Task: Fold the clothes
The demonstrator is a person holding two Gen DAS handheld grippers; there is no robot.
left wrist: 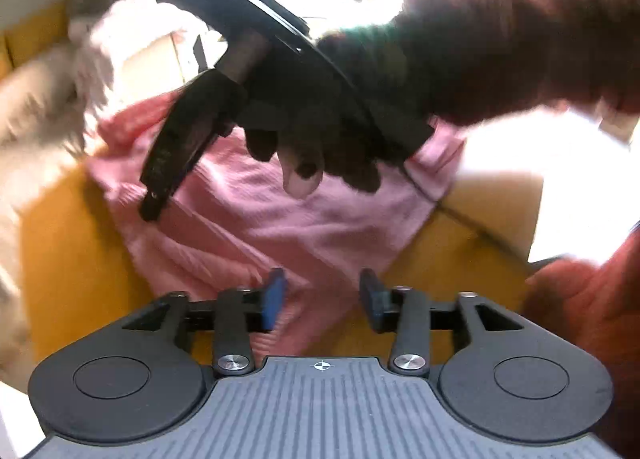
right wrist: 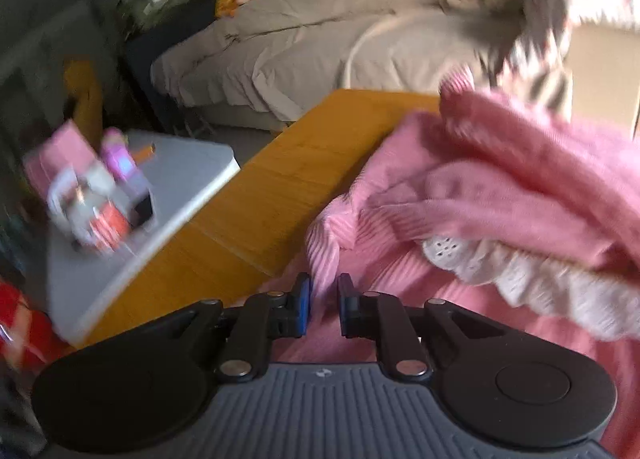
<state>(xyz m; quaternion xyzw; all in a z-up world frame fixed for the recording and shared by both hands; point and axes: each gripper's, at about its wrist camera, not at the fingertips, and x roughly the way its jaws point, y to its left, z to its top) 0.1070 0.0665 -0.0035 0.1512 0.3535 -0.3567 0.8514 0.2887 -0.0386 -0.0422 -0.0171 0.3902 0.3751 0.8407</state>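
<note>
Pink ribbed knit garment (right wrist: 460, 195), white eyelet lace trim (right wrist: 520, 279), rumpled on a yellow wood table (right wrist: 256, 195). Long axis runs away from the left claw (left wrist: 323, 295), up the frame. Left claw half open over the near hem, pads clear of cloth. Right claw (right wrist: 325, 305) nearly closed on a ribbed edge fold, probably pinching it; blur.

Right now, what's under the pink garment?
The pink garment lies on a yellow wooden table, bare along its near side. White lace trim peeks from under a folded layer. Whatever else sits beneath the cloth is covered.
</note>
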